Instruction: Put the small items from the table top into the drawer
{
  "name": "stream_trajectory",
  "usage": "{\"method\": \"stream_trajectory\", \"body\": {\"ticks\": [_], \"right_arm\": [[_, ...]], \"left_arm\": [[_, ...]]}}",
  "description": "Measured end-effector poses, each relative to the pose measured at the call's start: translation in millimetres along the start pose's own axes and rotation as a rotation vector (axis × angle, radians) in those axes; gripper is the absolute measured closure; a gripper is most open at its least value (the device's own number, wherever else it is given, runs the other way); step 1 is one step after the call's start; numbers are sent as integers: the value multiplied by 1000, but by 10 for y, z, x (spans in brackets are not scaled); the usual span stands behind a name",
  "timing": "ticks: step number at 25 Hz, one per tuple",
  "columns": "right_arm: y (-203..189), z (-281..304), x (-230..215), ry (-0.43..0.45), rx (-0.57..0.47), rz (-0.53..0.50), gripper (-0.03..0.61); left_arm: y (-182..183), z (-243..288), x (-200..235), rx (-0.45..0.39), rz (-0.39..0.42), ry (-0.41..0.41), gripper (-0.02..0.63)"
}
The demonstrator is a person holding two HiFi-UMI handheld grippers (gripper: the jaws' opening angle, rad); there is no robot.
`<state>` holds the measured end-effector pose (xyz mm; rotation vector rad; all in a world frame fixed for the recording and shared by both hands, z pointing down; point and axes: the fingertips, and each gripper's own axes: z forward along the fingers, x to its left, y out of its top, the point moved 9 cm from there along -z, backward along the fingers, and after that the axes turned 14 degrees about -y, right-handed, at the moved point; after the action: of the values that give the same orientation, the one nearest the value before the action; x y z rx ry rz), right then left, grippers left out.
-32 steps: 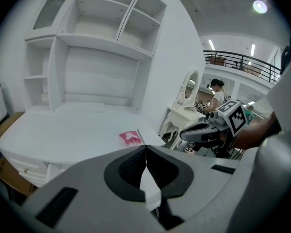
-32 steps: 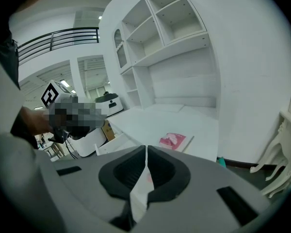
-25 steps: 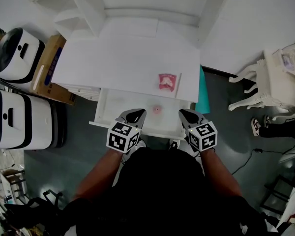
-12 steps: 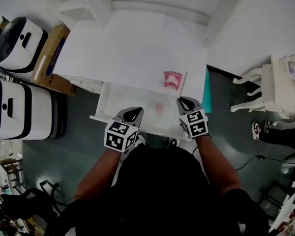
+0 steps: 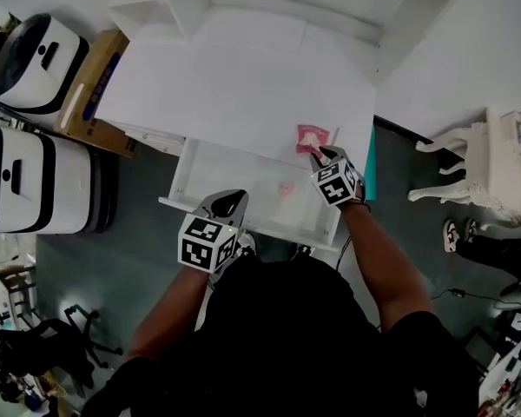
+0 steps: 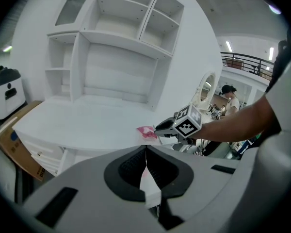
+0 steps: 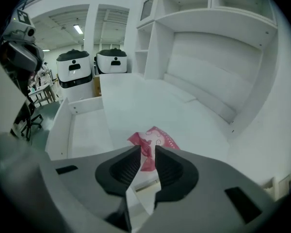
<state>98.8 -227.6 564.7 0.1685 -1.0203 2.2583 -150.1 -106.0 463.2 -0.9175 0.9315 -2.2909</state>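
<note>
Pink packet [image 5: 311, 137] lies on the white table [image 5: 226, 94] near its front right edge, with the right gripper [image 5: 323, 155] at its 5 o'clock. Only the right gripper view shows those jaws slightly apart, the packet's near edge in the gap. The left gripper [image 5: 229, 201], jaws pressed together on nothing, sits toward 7 o'clock of the open drawer [image 5: 243, 220], which holds a small pink item [image 5: 285, 188]; the cardboard box [image 5: 87, 94] has blue print too small to read.

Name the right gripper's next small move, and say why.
Probably ease the right gripper forward a little and close on the pink packet. Its jaws stand slightly apart, the packet lies on the table top just beyond their tips, not yet gripped, and the drawer below stands open.
</note>
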Motion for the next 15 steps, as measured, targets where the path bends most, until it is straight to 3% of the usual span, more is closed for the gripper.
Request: {"method": "stream_trajectory", "body": {"ticks": [8, 15], "right_arm": [[-15, 316, 64, 5, 57, -108, 497], [-4, 333, 40, -6, 63, -90, 543]], "left_arm": [[-55, -97, 45, -9, -25, 32, 603], [-99, -156, 60, -16, -37, 46, 603]]}}
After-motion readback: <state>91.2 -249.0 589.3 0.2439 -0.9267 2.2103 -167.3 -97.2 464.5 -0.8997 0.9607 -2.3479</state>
